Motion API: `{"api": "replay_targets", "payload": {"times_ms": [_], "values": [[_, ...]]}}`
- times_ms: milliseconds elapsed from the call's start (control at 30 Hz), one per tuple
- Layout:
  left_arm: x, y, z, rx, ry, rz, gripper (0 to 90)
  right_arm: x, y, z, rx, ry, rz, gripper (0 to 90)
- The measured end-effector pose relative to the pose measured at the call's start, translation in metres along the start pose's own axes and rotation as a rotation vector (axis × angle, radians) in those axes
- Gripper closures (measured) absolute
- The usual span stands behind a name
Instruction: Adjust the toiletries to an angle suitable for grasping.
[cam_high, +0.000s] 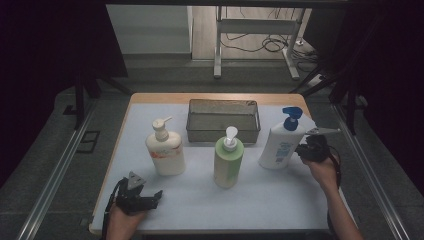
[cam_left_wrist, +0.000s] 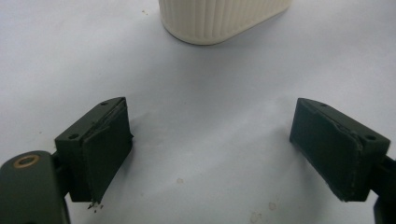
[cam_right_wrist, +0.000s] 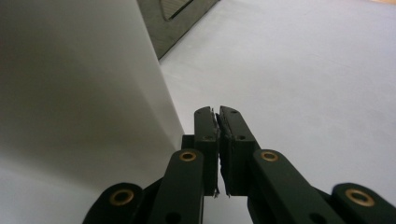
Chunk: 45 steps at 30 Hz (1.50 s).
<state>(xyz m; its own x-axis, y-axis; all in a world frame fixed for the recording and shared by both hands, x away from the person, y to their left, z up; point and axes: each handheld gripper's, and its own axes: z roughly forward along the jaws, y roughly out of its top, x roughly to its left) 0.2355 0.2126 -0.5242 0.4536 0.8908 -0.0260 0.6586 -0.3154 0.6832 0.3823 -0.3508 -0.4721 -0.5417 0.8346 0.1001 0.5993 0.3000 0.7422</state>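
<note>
The right gripper (cam_high: 304, 150), jaws pressed together on nothing, is held just beside the upright blue-capped bottle (cam_high: 280, 145) near the table's (cam_high: 280, 200) right edge. The left gripper (cam_high: 152, 196), jaws spread, is parked at the near-left corner.

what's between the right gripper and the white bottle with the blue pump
Nothing visible. The right gripper, jaws shut on nothing, sits right beside the white bottle with the blue pump; in the right gripper view only bare table lies ahead, with the bottle's wall close on one side. Whether they touch is unclear.
</note>
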Motion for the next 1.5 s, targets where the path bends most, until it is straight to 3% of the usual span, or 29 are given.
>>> {"api": "replay_targets", "payload": {"times_ms": [167,867,1500], "values": [[0.0,0.0,0.0,0.0,0.0,0.0,12.3,0.001,-0.003,0.003,-0.005,0.015,-0.019,88.6],[0.0,0.0,0.0,0.0,0.0,0.0,12.3,0.006,-0.021,-0.004,0.005,0.058,-0.017,86.6],[0.0,0.0,0.0,0.0,0.0,-0.001,12.3,0.021,-0.046,-0.013,0.019,0.08,-0.009,86.9]]}}
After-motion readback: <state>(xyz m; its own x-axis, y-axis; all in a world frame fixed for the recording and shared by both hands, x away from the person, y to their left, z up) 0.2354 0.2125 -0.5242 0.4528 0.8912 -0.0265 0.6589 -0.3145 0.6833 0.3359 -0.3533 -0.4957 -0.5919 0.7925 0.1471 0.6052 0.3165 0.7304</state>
